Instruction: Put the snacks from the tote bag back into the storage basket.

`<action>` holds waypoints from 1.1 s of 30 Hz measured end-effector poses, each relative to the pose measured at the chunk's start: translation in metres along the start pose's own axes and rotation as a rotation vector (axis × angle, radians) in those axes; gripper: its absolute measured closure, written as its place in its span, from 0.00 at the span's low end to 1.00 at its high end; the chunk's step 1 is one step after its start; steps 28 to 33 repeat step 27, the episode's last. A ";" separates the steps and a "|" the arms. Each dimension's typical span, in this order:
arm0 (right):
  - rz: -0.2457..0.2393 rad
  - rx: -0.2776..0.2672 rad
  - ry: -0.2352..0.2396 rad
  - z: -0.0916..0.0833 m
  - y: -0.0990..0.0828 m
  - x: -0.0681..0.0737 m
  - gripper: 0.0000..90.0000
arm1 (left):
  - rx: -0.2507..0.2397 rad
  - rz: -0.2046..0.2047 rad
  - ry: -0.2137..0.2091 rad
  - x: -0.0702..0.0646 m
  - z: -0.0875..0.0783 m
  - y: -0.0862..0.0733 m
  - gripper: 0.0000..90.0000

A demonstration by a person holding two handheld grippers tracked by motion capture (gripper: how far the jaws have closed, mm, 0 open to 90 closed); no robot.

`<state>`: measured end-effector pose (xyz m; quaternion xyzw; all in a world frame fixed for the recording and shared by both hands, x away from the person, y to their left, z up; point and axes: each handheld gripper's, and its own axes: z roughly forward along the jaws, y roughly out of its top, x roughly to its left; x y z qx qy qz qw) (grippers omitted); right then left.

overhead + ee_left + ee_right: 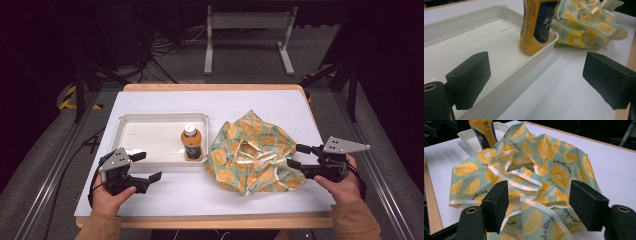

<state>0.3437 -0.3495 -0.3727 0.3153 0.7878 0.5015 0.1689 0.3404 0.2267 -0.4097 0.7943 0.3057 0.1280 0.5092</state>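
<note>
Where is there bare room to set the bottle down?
Free: the tray left of the bottle, the table behind the tray, and the front strip between both grippers. Crowded: the right, under the crumpled cloth bag.

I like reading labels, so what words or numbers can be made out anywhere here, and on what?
Crumpled mint-green fabric bag with orange-slice print: cursive script repeats between the slices, too blurred to quote.
Orange plastic drink bottle with white cap: dark label with pale characters and small print, too blurred to read.
White plastic tray: no writing.

White tray [150, 120] with upright yellow bottle [192, 142] in its corner, on white table [165, 102].
</note>
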 end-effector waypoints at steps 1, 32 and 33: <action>0.000 0.000 0.000 0.000 0.000 0.000 0.36 | 0.001 -0.001 0.000 0.001 0.000 -0.002 0.09; 0.020 0.011 -0.013 0.013 -0.019 -0.010 0.36 | -0.009 -0.027 0.054 0.004 0.016 -0.032 0.13; 0.020 0.011 -0.013 0.013 -0.019 -0.010 0.36 | -0.009 -0.027 0.054 0.004 0.016 -0.032 0.13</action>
